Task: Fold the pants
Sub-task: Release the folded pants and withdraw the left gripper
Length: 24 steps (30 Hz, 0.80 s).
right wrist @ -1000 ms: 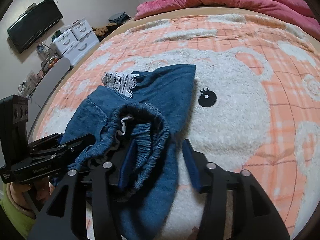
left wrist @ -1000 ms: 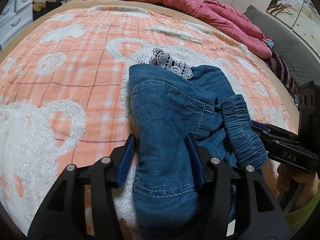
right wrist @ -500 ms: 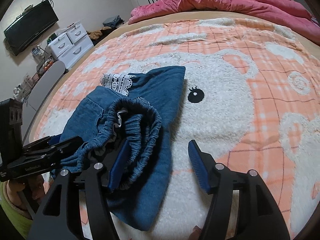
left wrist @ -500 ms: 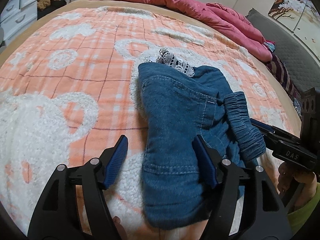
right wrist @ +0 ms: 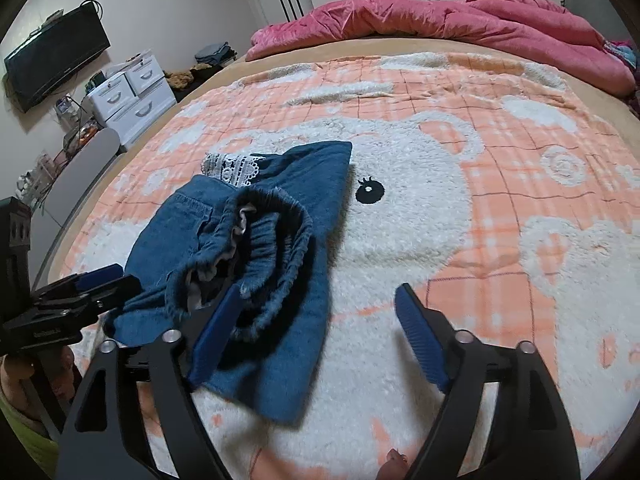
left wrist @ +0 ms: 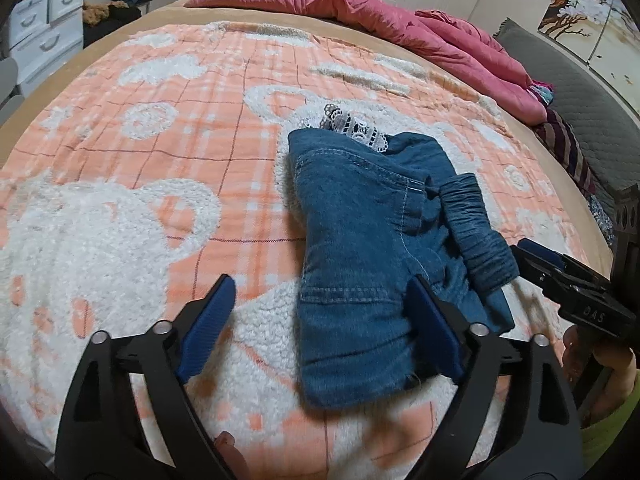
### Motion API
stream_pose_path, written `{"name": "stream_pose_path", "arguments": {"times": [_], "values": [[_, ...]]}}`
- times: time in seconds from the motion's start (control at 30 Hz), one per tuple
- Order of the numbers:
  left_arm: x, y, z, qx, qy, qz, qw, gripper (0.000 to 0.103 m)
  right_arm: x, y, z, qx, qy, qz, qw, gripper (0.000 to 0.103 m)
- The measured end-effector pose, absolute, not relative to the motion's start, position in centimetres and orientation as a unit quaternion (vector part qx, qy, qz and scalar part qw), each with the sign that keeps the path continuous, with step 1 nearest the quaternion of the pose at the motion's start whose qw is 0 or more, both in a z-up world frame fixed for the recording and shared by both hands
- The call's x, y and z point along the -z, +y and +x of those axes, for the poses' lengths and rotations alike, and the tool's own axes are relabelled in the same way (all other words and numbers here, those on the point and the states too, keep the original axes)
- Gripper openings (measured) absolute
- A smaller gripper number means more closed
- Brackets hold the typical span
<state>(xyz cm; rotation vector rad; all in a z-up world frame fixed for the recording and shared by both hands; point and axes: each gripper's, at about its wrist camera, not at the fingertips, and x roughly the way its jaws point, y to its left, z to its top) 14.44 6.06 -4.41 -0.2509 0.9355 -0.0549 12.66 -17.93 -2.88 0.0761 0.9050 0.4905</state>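
Note:
Small blue denim pants [left wrist: 360,232] lie folded in a bundle on the bed, with a white lace trim [left wrist: 352,130] at the far end and the gathered elastic waistband [left wrist: 476,232] on top at the right. My left gripper [left wrist: 320,320] is open and empty, just short of the bundle's near edge. My right gripper [right wrist: 320,320] is open and empty; its left finger lies by the waistband [right wrist: 272,248] of the pants [right wrist: 256,240]. Each gripper shows in the other's view: the right one [left wrist: 560,280] and the left one [right wrist: 72,296].
The bed is covered by an orange checked blanket with white fleecy bears [left wrist: 160,140]. A pink duvet [left wrist: 380,20] is heaped along the far edge. White drawer units [right wrist: 128,92] and a wall television [right wrist: 56,56] stand beyond the bed.
Both grippers have opened wider and drawn back from the pants. The pants now lie loose on the blanket, no longer between the left gripper's fingers.

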Motion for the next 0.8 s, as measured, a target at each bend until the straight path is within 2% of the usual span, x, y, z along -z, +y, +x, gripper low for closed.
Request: {"name": "stream_pose_path", "arguments": {"times": [0.1,0.23,0.8], "values": [[3.8,6.0,13.8,0.026,0.443,-0.119,0.888,0.087,2.5,-18.0,11.9,-0.234,0.427,0.036,0.873,0.084],[3.0,5.7,12.8,0.026,0.435,-0.112,0.893,0.093,1.8,-18.5,11.0,-0.231,0.418,0.042,0.878,0.093],[0.7,4.2,8.3,0.023,0.411,-0.085,0.907,0.093,-1.8,-19.1,5.9,-0.227,0.375,0.016,0.899,0.098]]}}
